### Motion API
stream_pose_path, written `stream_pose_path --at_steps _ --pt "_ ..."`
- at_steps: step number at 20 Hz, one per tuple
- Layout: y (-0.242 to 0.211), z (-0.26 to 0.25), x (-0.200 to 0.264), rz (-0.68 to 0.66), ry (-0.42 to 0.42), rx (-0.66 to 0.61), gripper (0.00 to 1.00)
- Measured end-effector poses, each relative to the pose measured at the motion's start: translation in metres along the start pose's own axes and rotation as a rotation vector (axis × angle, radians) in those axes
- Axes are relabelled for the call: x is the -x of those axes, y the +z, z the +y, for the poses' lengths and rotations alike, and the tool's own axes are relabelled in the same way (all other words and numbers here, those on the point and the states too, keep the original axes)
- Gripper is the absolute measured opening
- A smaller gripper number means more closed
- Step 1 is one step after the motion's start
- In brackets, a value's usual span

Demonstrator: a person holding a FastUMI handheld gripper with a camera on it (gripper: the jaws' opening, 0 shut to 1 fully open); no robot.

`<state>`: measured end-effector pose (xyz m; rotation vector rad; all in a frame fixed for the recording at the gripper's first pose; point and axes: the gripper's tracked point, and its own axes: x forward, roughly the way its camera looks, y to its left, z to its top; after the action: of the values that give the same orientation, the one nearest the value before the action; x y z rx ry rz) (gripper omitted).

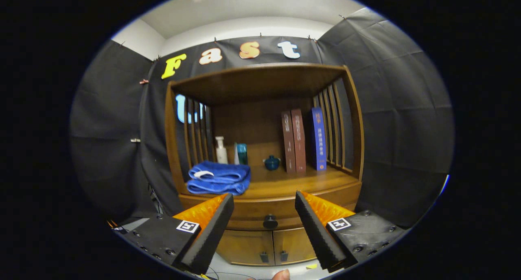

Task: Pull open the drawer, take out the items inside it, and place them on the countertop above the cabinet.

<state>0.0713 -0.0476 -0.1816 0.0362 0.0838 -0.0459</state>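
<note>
One knob (270, 222) at the middle of the closed drawer (252, 211) front is framed straight ahead between the gripper (264, 206) fingers, held wide apart.

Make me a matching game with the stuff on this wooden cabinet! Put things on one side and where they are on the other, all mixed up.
Things:
1. blue towel
2. drawer knob
3. blue book
4. white bottle

Places:
A. standing by the slats on the far side from the towel
B. behind the towel, at the back of the countertop
C. folded on the countertop, just beyond one finger
D. between the open fingers of the gripper, on the shut drawer

Pairs: 1-C, 2-D, 3-A, 4-B
</note>
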Motion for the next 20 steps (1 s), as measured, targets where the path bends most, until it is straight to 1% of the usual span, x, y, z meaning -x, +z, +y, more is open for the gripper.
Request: stream_pose_path --at_steps 4,9,10,12,14,15,16,17,20 --pt "-0.065 0.001 -0.046 0.044 0.013 -0.001 0.99" --pt "-0.116 0.000 -0.097 0.106 -0.003 0.004 0.98" --pt "-0.123 -0.001 -0.105 0.123 -0.007 -0.001 0.89" --pt "-0.129 -0.009 -0.116 0.139 -0.045 0.008 0.71" --pt "-0.137 -0.009 -0.124 0.165 -0.043 -0.008 0.53" --pt "-0.138 -0.012 -0.124 0.174 -0.050 0.006 0.56" --pt "-0.142 -0.012 -0.122 0.167 -0.043 0.008 0.55" --pt "-0.138 -0.013 -0.124 0.171 -0.047 0.024 0.46" --pt "-0.136 -0.012 -0.121 0.178 -0.041 0.081 0.28"
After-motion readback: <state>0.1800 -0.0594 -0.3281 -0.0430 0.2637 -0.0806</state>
